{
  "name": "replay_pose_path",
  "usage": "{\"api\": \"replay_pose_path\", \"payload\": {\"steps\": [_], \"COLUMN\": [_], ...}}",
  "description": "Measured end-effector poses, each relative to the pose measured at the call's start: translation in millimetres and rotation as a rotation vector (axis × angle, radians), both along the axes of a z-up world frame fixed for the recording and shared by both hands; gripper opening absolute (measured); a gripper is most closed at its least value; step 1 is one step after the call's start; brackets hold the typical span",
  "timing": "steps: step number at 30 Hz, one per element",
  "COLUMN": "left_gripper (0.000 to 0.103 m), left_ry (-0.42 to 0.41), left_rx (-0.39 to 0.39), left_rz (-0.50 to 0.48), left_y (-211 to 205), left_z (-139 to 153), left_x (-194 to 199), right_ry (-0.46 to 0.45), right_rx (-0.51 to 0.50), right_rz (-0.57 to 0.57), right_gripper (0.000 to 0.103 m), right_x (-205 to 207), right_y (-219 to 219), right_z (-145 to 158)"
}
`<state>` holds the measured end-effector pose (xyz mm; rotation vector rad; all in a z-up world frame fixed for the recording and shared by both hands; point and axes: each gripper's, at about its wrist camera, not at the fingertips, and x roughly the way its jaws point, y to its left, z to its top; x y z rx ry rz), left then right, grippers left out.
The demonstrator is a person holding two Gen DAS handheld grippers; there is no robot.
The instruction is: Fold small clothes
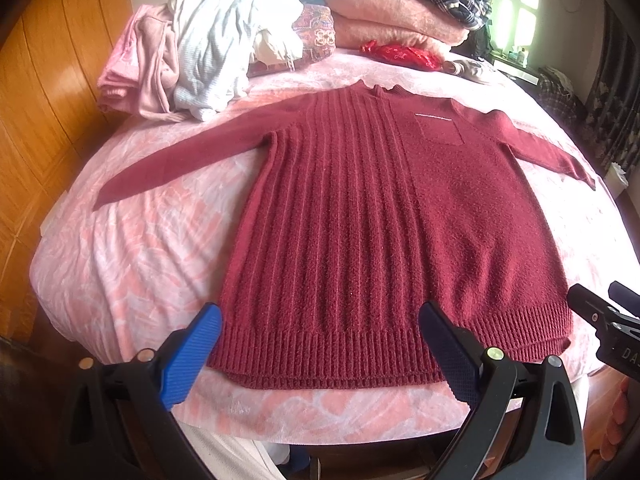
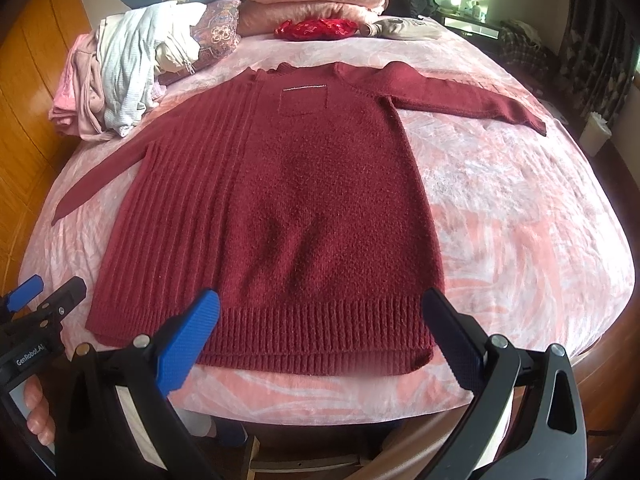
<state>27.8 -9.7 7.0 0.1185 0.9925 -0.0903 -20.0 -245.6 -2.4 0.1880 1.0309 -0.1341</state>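
A dark red knit sweater [image 1: 360, 208] lies flat and face up on the pink bed cover [image 1: 132, 248], sleeves spread to both sides, hem toward me. It also shows in the right wrist view [image 2: 288, 200]. My left gripper [image 1: 320, 316] is open and empty, held just above the hem's left half. My right gripper [image 2: 320, 304] is open and empty, held above the hem's right half. Each gripper shows at the edge of the other's view: the right gripper [image 1: 600, 316] and the left gripper [image 2: 44, 292].
A heap of pink and white clothes [image 1: 180, 56] lies at the bed's far left. Pillows and folded pink blankets [image 1: 392, 12] are stacked at the head, with a red pouch [image 1: 400, 54]. A wooden wardrobe [image 1: 44, 92] stands left. A white bin [image 2: 596, 134] stands right.
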Motion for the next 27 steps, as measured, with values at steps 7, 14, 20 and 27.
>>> {"api": "replay_pose_path", "payload": {"steps": [7,14,20,27], "left_gripper": [0.099,0.099,0.099,0.099], "left_ry": [-0.002,-0.003,-0.003,-0.005], "left_rx": [0.005,0.004,0.005,0.006], "left_rz": [0.001,0.003,0.003,0.005], "left_y": [1.4,1.1,1.1,1.4], "left_z": [-0.9,0.4,0.6,2.5], "left_x": [1.8,2.2,2.3,3.2], "right_ry": [0.007,0.011,0.013,0.014], "right_rx": [-0.004,-0.002,-0.004,-0.002], "right_rz": [-0.001,-0.006,-0.006,-0.005], "right_gripper": [0.1,0.1,0.1,0.1], "right_x": [0.8,0.0,0.7,1.3], "right_y": [0.3,-2.7,-2.4,-2.6], "right_z": [-1.7,-4.2,-4.9,-6.0]}}
